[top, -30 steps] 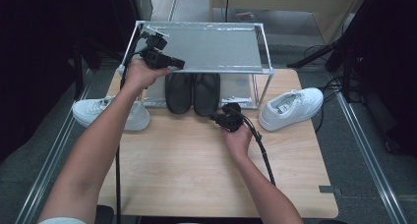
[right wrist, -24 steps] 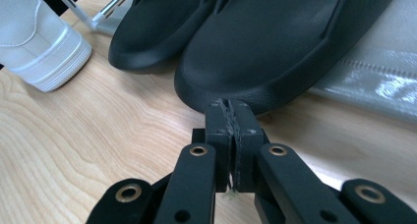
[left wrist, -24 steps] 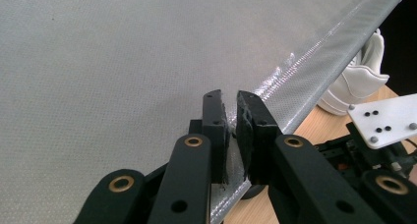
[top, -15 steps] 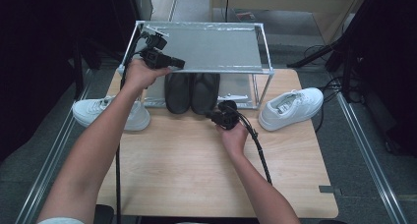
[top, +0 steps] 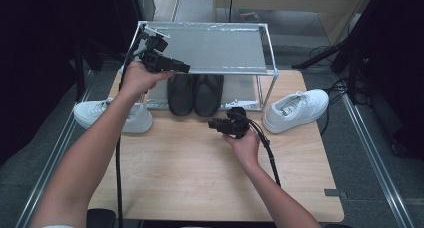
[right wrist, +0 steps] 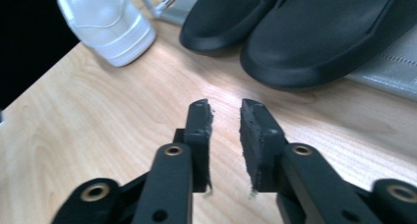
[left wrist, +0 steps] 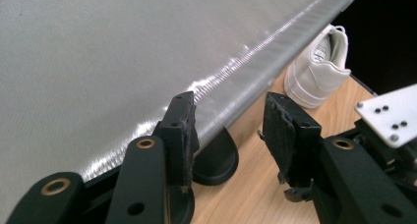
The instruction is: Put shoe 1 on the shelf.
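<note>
Wooden desk (top: 200,178) carrying a two-level metal shoe rack (top: 210,48), pushed to the far edge so the front stays free for working. Black slippers (top: 195,94) paired side by side on the bottom shelf, toes poking out past the front rail toward the person, neatly tucked under the top mesh panel. White sneaker (top: 296,110) lying to the right of the rack, another white sneaker (top: 107,115) to the left, both on the desk and probably next for shelving. Left tool (top: 182,67) raised at the rack's top front edge, jaws just opening, spread with nothing between them. Right tool (top: 214,123) low over the desk just in front of the slippers, jaws just parting too, a narrow gap, empty — looks like a fresh release of the pair.
</note>
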### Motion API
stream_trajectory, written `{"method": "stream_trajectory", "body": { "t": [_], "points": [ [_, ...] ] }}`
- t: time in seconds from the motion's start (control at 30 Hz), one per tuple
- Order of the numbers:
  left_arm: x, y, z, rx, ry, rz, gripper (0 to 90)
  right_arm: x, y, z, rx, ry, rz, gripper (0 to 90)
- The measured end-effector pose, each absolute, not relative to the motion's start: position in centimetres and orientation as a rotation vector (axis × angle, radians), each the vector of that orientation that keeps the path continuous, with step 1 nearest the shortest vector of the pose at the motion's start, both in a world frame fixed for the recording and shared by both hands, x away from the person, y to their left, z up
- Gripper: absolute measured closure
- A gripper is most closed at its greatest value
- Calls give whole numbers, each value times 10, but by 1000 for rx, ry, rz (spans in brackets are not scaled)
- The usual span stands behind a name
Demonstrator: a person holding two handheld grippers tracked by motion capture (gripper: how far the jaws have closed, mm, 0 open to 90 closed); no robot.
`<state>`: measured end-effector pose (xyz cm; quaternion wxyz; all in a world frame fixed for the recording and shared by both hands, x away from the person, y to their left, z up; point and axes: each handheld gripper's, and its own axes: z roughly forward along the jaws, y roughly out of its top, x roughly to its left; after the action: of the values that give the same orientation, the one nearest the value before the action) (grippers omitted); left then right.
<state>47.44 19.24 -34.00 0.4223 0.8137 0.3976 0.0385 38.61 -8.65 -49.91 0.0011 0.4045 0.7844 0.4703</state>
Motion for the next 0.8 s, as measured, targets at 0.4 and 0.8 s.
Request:
{"method": "stream_trajectory", "body": {
  "t": [0.4,0.8],
  "points": [
    [428,213,-348,2019,966,56,466,360,-112,-490,1179,2517,1516,625],
    [389,225,-375,2053,975,83,459,335,-138,-487,1122,2530,1531,575]
  ]
}}
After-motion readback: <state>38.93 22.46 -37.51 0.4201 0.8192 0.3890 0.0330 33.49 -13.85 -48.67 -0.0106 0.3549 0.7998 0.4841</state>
